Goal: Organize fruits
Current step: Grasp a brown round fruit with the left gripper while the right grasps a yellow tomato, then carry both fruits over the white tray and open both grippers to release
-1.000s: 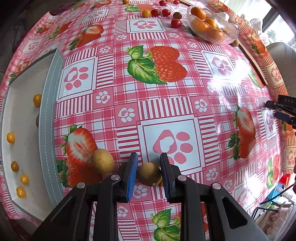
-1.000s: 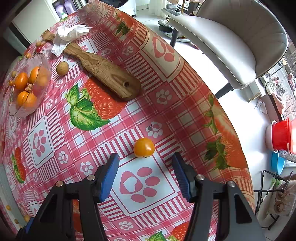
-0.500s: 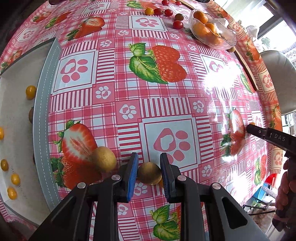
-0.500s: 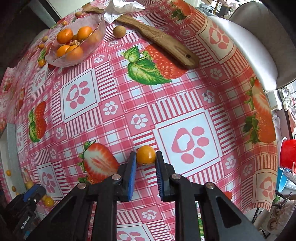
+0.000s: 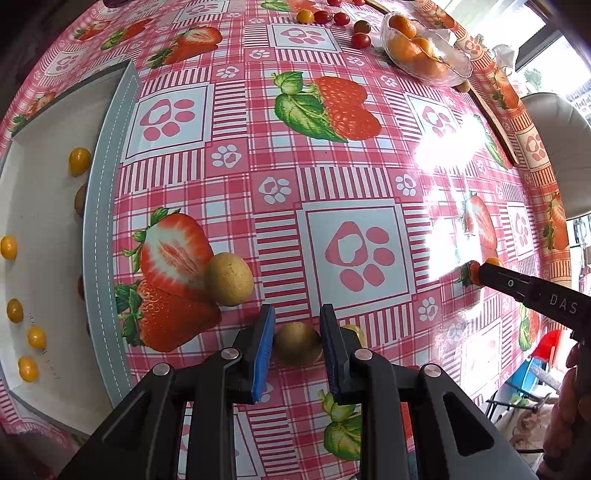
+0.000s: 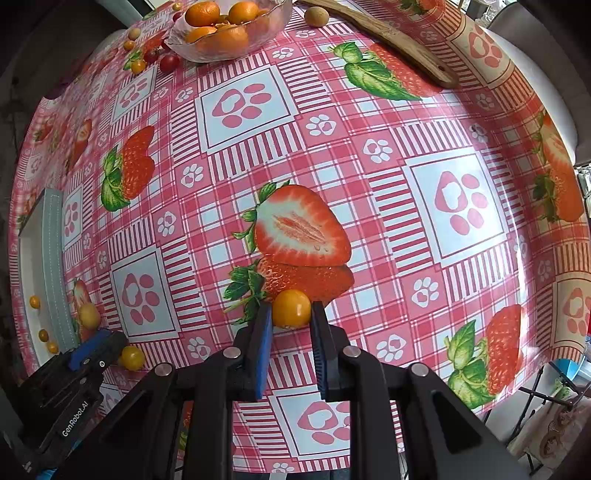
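Closest to the left camera, the left gripper point(image 5: 297, 341) is clenched on a small brown round fruit point(image 5: 298, 344), dull and a little rough on the skin, which sits between the blue pads just above the tablecloth point(image 5: 369, 184). In the right view, the right gripper point(image 6: 291, 317) grips a yellow cherry tomato point(image 6: 291, 309), smooth and shiny, with both fingers touching its sides. So I judge that two fruits are now in hand, but neither is yet put in its place. Just beyond the left gripper lies a pale yellow-brown fruit point(image 5: 229, 279), and another yellow tomato point(image 5: 354, 329) shows partly behind the right finger. To the left stands a white tray point(image 5: 107, 184) with a grey rim; several small yellow tomatoes point(image 5: 79, 161) are already inside it, so part of the sorting seems done. Far across the table, a glass bowl point(image 5: 458, 64) holds oranges point(image 5: 404, 48), and red cherry tomatoes point(image 5: 361, 40) are loose beside it. One more brown fruit point(image 6: 316, 16) rests near a wooden board point(image 6: 406, 48). These loose ones are, in my view, the work that remains.
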